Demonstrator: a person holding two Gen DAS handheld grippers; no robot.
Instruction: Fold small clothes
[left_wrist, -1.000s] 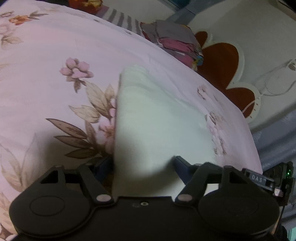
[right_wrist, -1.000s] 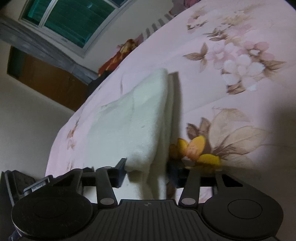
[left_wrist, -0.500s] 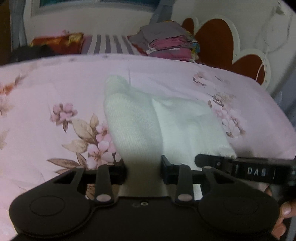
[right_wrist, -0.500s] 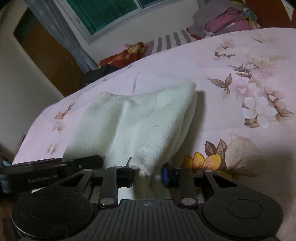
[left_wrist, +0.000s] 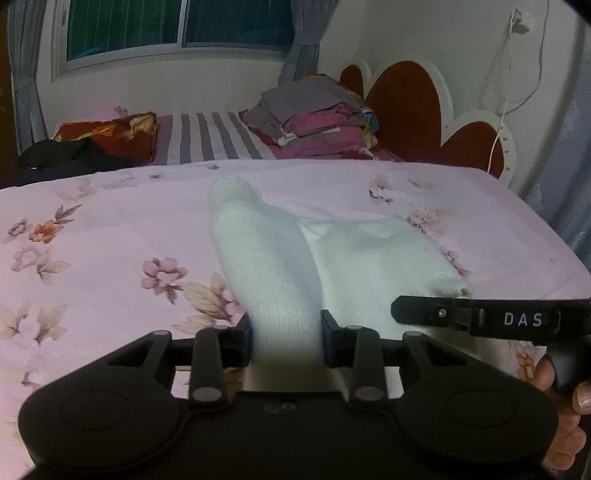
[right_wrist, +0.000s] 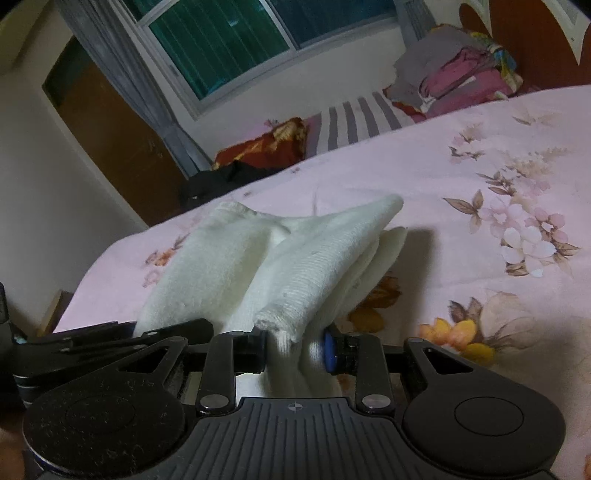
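A small white knitted garment (left_wrist: 266, 266) lies partly lifted off a pink floral bedsheet (left_wrist: 110, 229). My left gripper (left_wrist: 286, 338) is shut on its left near corner. My right gripper (right_wrist: 295, 349) is shut on the right near corner, which also shows in the right wrist view (right_wrist: 306, 266). The right gripper also shows in the left wrist view (left_wrist: 480, 319), close on the right. The cloth sags between the two grippers and its far end rests on the bed.
A stack of folded clothes (left_wrist: 317, 118) sits at the bed's far side by a red and white headboard (left_wrist: 406, 103). A red pillow (left_wrist: 110, 133) and dark clothing (left_wrist: 62, 155) lie far left. A cable (left_wrist: 498, 122) hangs on the wall.
Both grippers have lifted the garment's near edge and levelled out, so the views now look across the bed. The jaws have closed tighter on the cloth.
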